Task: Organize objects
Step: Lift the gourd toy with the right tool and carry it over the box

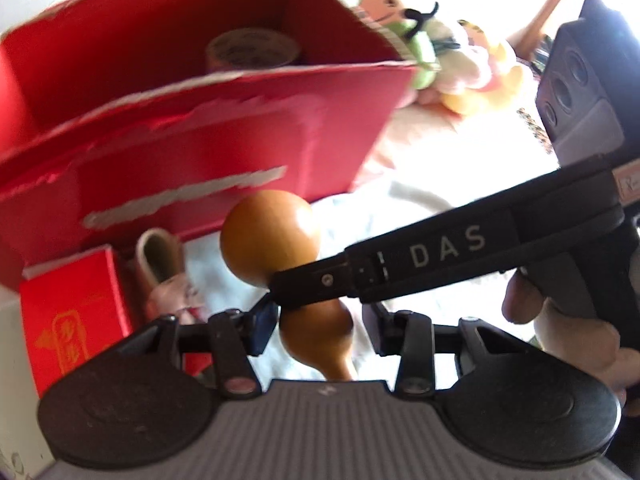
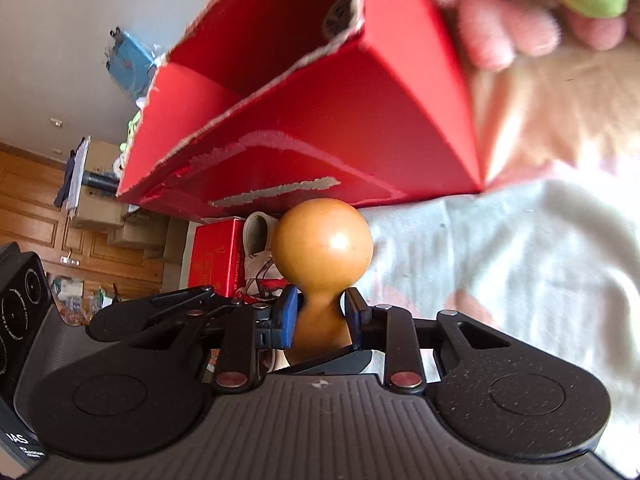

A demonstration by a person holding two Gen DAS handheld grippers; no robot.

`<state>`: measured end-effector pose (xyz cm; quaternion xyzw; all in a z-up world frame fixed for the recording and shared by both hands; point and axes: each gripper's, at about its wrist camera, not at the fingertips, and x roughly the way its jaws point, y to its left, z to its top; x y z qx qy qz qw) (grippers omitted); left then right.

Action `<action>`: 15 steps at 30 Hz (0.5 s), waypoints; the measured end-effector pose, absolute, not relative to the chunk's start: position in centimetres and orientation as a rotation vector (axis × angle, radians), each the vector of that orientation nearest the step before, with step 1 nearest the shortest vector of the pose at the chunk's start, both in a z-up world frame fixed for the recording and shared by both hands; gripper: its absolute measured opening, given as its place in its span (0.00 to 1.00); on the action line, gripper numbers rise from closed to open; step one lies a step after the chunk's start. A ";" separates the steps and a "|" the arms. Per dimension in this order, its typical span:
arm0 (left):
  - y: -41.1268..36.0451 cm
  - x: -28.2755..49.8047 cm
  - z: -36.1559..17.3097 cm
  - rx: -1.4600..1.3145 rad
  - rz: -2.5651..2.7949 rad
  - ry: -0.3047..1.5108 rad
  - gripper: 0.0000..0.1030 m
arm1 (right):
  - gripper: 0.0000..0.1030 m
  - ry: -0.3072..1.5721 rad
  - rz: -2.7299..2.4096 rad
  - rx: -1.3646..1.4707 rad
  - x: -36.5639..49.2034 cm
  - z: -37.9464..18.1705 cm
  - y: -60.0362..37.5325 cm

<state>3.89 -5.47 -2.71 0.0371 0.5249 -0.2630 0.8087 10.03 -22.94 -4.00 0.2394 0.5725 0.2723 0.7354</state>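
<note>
1. Right gripper (image 2: 320, 318): fingers clamped on the narrow waist of the gourd (image 2: 322, 246), blue pads tight against both sides. Big bulb points forward, off the bedding.
2. Left wrist view: the same gourd (image 1: 268, 236) sits between the left gripper's (image 1: 320, 322) fingers, with the right gripper's finger (image 1: 400, 268) crossing in from the right and pinching the waist. Left jaws are spread; a gap shows on the right side of the gourd. Contact on the left pad can't be confirmed.
3. Gourd is held in the air just in front of the big red box (image 2: 320, 128), below its torn rim.
4. Red box is open-topped, with a roll of tape (image 1: 252, 48) inside.
5. Small red box (image 1: 76, 312) and a mug (image 1: 160, 268) lie beside the big box's base.
6. Plush toys (image 1: 452, 60) lie behind the box, on the blanket (image 2: 520, 260).
</note>
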 end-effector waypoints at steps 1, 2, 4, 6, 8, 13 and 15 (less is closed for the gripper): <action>-5.8 3.7 -2.4 0.087 -0.580 1.115 0.40 | 0.28 1.247 0.590 0.527 9.8 -3.6 -23.3; -6.2 3.6 -2.0 0.096 -0.600 1.106 0.40 | 0.28 1.234 0.580 0.530 9.6 -3.2 -23.8; -7.0 3.2 -1.0 0.112 -0.645 1.084 0.40 | 0.28 1.208 0.554 0.541 9.1 -2.4 -24.6; -8.0 2.9 0.1 0.129 -0.694 1.055 0.40 | 0.28 1.178 0.522 0.551 8.6 -1.4 -25.9; -9.1 2.8 1.2 0.143 -0.742 1.024 0.40 | 0.28 1.142 0.490 0.556 8.0 -0.2 -27.5; -11.7 2.6 4.1 0.168 -0.831 0.927 0.40 | 0.29 1.040 0.420 0.565 6.9 2.5 -30.4; -12.1 2.6 5.4 0.169 -0.850 0.889 0.40 | 0.29 1.001 0.403 0.563 7.0 3.4 -30.8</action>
